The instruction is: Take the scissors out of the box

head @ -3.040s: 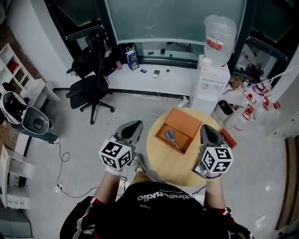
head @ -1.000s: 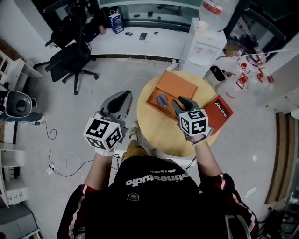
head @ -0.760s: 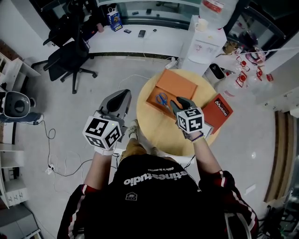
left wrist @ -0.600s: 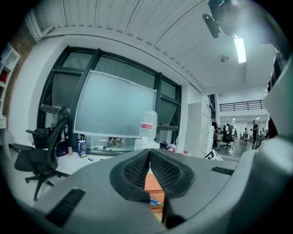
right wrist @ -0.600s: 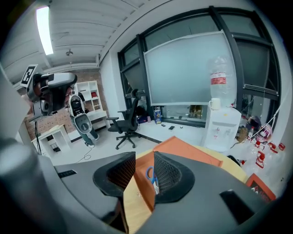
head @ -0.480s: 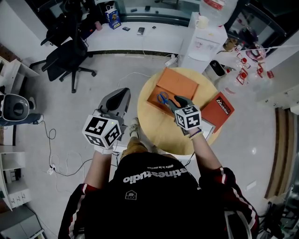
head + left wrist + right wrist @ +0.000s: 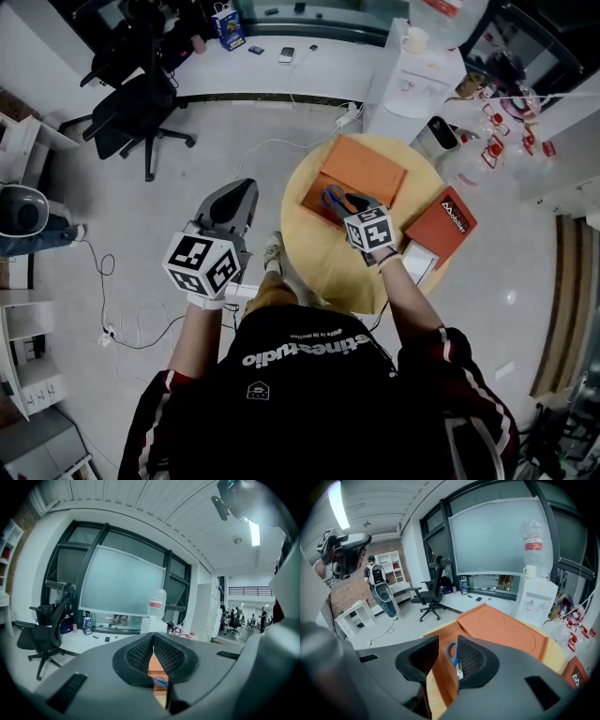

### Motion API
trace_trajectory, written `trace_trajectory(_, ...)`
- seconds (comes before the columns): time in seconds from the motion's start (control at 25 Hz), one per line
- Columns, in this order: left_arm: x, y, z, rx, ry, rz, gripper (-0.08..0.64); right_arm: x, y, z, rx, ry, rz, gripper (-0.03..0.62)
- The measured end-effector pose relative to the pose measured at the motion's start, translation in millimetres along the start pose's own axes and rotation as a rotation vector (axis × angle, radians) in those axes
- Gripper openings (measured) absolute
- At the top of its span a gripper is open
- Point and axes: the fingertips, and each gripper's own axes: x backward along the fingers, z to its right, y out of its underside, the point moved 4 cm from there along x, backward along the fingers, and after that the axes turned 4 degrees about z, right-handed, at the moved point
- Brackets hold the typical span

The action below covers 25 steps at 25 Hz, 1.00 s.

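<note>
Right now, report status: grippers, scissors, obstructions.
Right gripper open, poised over scissors in box, not gripping. Left gripper shut, idle off the table. Nothing blocking.

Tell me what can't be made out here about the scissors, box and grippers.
- Blue-handled scissors: blades hidden behind the right gripper's pad in its view, under that gripper in the head view.
- Whether its open jaws touch the scissors: no view settles it.
- Open orange box: interior partly covered by the right gripper in the head view.
- Left gripper view: its own body blocks all but a sliver of box and scissors.
</note>
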Motion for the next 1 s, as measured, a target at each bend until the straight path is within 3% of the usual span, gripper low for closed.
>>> trace_trajectory(1.0, -10, 19, -39, 0.035, -0.057, -0.058, 0.018, -83, 38, 28, 0.082, -0.012, -0.237, 0.133)
